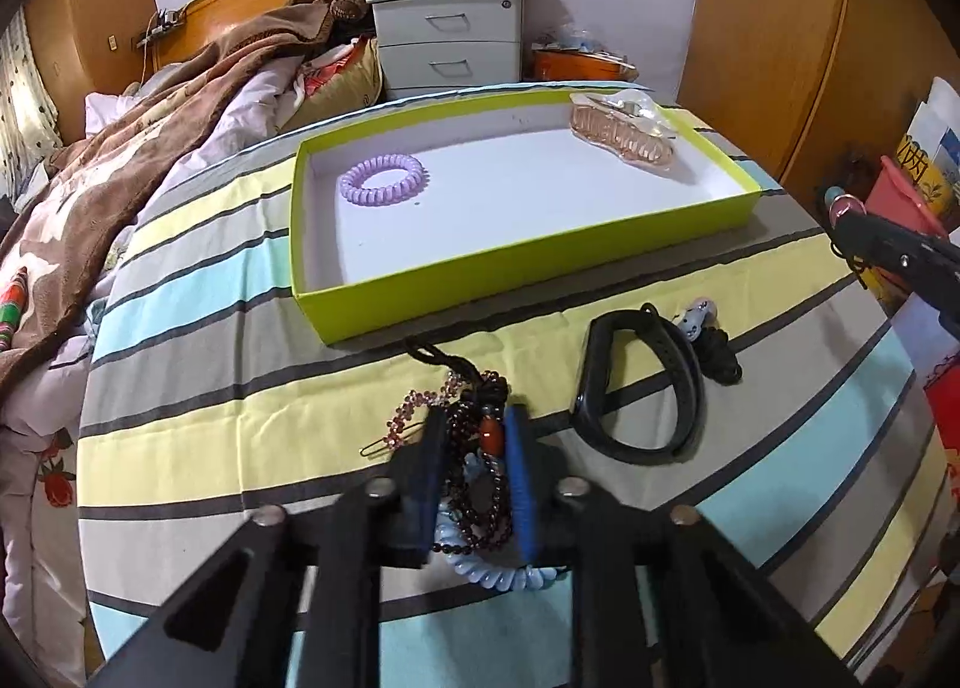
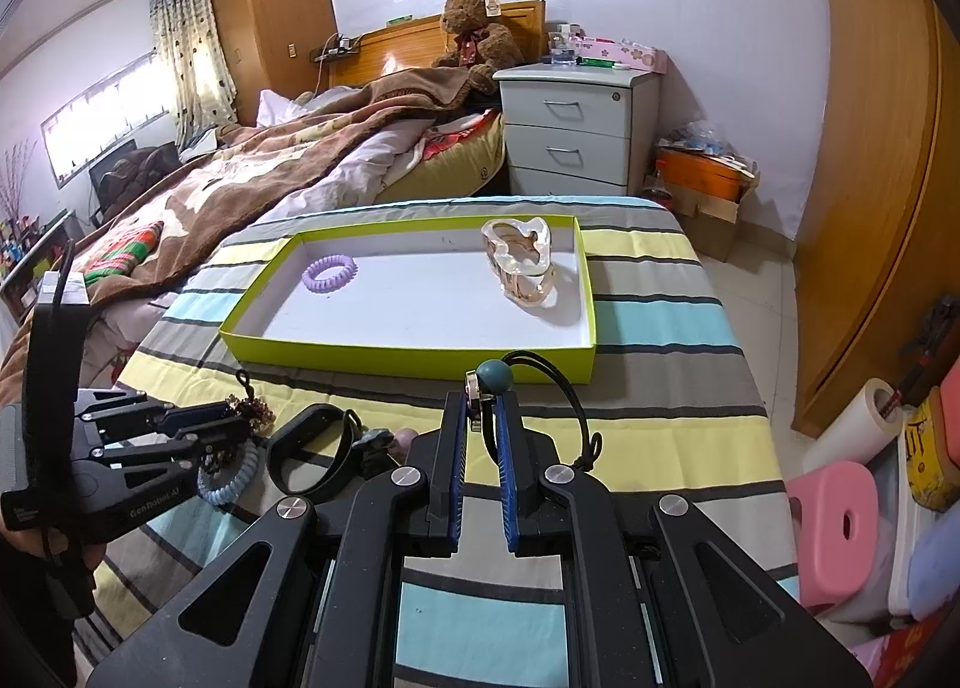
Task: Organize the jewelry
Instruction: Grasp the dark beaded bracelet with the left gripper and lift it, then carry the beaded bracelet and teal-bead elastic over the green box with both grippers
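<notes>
- Jewelry pile (image 1: 474, 448) on striped cloth (image 1: 198, 388), left gripper (image 1: 477, 448) clenched around dark bead strands.
- Right gripper (image 2: 480, 418) grasping teal-bead cord (image 2: 495, 377).
- "GenRobot.AI" on left gripper body.
- Beyond, green tray (image 2: 420, 355) holding purple coil (image 2: 329, 272), clear claw clip (image 2: 522, 262).
- Farther, bed (image 2: 240, 172), nightstand (image 2: 570, 130).

Lilac coil tie (image 1: 382, 179) and clear claw clip (image 1: 624, 129) inside lime tray (image 1: 516, 262); dark bead strands (image 1: 480, 448) heaped on striped cloth (image 1: 240, 388).

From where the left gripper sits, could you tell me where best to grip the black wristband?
Probably the black wristband by its near curved strap, coming from above with one finger inside the loop: it lies flat and open on the striped cloth, and its far end crowds a small black charm.
</notes>
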Demonstrator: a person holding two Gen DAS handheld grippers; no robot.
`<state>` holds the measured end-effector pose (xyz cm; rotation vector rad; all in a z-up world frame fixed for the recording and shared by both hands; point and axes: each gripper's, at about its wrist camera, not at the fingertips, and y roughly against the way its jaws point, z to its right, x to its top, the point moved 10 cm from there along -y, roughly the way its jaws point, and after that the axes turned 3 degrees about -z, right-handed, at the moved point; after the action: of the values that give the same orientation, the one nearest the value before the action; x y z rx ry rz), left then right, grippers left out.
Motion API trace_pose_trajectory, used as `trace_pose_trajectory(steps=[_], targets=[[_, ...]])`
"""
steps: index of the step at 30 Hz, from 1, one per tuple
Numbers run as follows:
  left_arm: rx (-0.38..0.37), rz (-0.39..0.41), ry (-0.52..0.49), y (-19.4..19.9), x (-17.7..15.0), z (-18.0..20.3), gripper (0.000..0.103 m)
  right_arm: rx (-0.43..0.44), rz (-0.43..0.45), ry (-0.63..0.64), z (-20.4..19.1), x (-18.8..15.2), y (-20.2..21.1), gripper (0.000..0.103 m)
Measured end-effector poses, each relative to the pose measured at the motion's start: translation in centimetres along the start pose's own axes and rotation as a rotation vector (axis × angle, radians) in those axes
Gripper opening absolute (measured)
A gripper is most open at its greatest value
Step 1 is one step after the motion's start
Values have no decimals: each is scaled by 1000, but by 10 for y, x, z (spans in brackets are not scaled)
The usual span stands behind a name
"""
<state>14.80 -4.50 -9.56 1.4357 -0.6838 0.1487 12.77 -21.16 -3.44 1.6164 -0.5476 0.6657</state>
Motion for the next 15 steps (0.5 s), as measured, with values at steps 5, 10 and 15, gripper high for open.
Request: trace_pose_trajectory(steps=[5, 10, 15], targets=[[-13, 27, 34, 10, 3, -5, 8, -3, 6, 1, 1, 2, 0, 10], [-26, 56, 45, 22, 8, -8, 8, -8, 17, 9, -1, 8, 3, 10], [-40, 81, 65, 33, 16, -14, 8, -12, 31, 26, -2, 20, 7, 10]])
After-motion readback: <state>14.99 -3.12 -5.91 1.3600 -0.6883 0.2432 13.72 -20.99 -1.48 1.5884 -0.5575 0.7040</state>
